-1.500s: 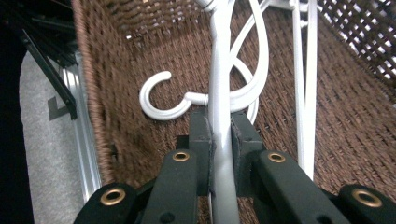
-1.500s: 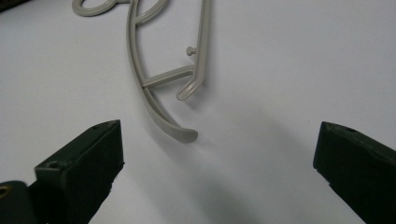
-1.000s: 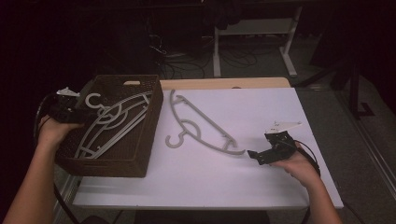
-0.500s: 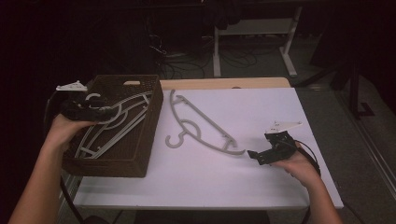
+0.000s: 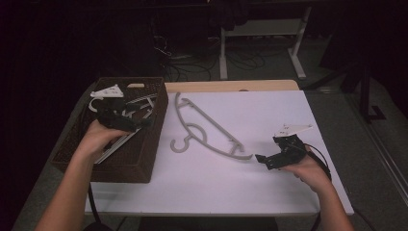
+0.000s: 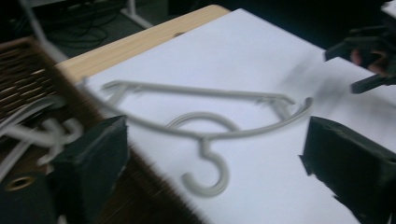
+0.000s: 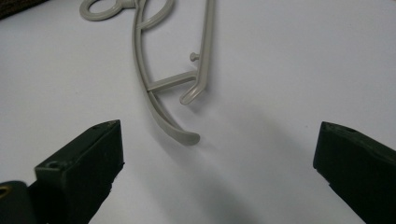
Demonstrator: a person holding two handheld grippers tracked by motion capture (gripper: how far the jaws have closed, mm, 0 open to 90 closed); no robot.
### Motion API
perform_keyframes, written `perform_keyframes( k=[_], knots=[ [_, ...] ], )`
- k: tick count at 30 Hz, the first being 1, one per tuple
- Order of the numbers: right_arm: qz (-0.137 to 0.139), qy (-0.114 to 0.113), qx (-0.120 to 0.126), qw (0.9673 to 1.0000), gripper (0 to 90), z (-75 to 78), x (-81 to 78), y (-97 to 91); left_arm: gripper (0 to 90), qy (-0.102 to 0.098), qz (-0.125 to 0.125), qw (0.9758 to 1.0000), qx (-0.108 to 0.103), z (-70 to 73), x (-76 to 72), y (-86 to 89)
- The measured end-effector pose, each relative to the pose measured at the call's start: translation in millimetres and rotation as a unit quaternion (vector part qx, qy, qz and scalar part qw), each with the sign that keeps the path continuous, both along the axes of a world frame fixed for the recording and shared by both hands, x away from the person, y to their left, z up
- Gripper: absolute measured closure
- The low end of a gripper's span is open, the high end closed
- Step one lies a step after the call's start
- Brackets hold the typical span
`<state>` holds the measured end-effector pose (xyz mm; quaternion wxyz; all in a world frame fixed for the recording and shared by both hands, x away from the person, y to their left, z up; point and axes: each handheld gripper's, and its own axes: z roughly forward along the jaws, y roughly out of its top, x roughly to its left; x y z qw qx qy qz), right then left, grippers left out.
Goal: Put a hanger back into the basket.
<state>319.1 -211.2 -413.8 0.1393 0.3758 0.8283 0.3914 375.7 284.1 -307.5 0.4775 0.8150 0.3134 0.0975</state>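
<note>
A grey hanger (image 5: 207, 130) lies flat on the white table (image 5: 269, 192), a little left of its middle, hook toward the near edge and one arm tip running toward the right. In the left gripper view the same hanger (image 6: 205, 126) shows ahead between the jaws, blurred.

The left gripper (image 5: 137, 126) hovers over the brown woven basket (image 5: 120, 166), which stands at the table's left edge with several pale hangers (image 5: 139, 103) lying inside. Its jaws have just been opening and now stand wide apart, with nothing gripped between them (the basket's rim and the table pass beneath them in its own view). The left hand (image 5: 96, 137) holds it above the basket's right half.

The right gripper (image 5: 262, 159) rests near the table's right edge, held in the right hand (image 5: 308, 168), its tips just beside the hanger's right arm tip but apart from it. In the right gripper view the jaws are spread wide, and the arm tip (image 7: 184, 137) lies on bare table between and ahead of them, untouched.
</note>
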Motion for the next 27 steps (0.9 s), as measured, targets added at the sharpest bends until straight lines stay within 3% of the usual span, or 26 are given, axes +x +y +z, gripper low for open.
perform_keyframes(
  k=[4, 12, 14, 23, 27],
  knots=[
    [0.004, -0.001, 0.001, 1.0000, 1.4, 1.0, 1.1, 0.8, 0.0, -0.001, -0.023, 0.9997, -0.010, -6.1, -4.5, -24.8],
    [0.007, 0.011, -0.004, 0.9999, 1.5, 2.3, 1.2, 6.1, 0.0, 0.000, -0.058, 0.9981, -0.020, -21.3, -11.6, -63.1],
    [0.009, 0.021, -0.001, 0.9997, 5.3, 4.6, 1.8, 13.9, 0.0, 0.004, -0.073, 0.9971, -0.022, -31.7, -13.9, -81.3],
    [0.024, 0.033, 0.000, 0.9992, 16.1, -1.1, 10.5, 43.2, 0.0, -0.001, -0.093, 0.9953, -0.024, -45.5, -24.4, -103.4],
    [0.028, 0.038, -0.005, 0.9989, 25.4, -4.6, 17.1, 55.9, 0.0, -0.002, -0.099, 0.9949, -0.021, -49.3, -25.9, -106.9]
  ],
)
